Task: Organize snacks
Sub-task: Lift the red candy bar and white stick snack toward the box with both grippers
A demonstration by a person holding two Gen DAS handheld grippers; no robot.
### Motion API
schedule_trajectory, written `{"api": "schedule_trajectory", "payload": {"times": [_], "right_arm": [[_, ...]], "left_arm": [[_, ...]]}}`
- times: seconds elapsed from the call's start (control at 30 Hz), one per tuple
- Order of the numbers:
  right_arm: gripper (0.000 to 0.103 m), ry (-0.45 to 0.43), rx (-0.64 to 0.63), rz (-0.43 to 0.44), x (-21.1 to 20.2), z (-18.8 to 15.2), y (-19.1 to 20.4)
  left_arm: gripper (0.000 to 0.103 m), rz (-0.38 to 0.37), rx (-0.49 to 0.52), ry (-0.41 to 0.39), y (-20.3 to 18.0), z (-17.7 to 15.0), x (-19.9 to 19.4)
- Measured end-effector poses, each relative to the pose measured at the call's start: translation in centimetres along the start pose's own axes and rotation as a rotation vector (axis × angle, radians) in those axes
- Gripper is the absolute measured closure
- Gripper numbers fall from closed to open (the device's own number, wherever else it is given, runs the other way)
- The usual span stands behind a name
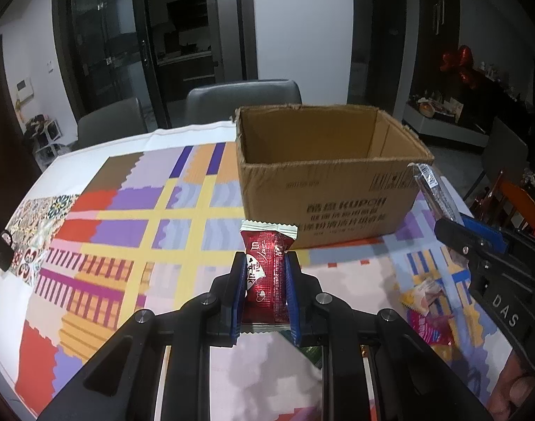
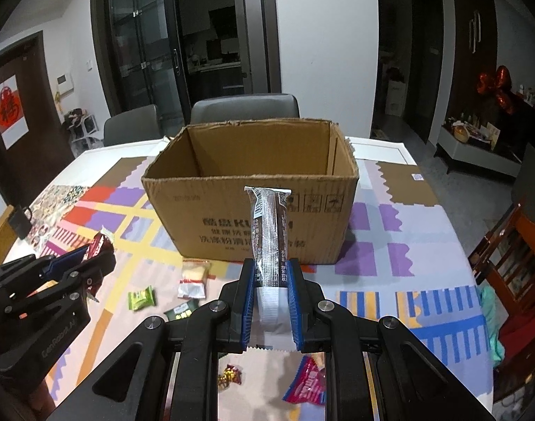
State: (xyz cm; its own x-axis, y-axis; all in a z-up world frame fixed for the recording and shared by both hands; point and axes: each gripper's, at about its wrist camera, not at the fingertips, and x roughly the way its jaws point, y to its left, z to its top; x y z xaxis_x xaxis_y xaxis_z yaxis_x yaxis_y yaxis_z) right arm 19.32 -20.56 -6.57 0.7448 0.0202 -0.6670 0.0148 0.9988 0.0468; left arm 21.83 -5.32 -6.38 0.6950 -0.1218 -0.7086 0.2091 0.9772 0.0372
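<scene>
Each claw is clamped on one snack, the left claw (image 1: 265,294) on a red packet (image 1: 267,270) and the right claw (image 2: 271,301) on a long silver-and-black packet (image 2: 271,238), both held clear of the tabletop (image 2: 407,273), probably for dropping into the open cardboard box (image 2: 253,189) just beyond.

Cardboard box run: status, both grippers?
Left gripper shut on red snack bar. Right gripper shut on silver snack stick. Cardboard box open ahead, path clear.
</scene>
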Motion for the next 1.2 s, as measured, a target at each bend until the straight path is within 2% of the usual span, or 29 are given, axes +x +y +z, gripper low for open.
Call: {"api": "schedule_trajectory", "payload": {"times": [1.2], "right_arm": [[0.084, -0.099, 0.010, -0.035, -0.5, 6.1, -2.1]], "left_arm": [[0.081, -0.032, 0.050, -0.102, -1.3, 7.5, 0.8]]}}
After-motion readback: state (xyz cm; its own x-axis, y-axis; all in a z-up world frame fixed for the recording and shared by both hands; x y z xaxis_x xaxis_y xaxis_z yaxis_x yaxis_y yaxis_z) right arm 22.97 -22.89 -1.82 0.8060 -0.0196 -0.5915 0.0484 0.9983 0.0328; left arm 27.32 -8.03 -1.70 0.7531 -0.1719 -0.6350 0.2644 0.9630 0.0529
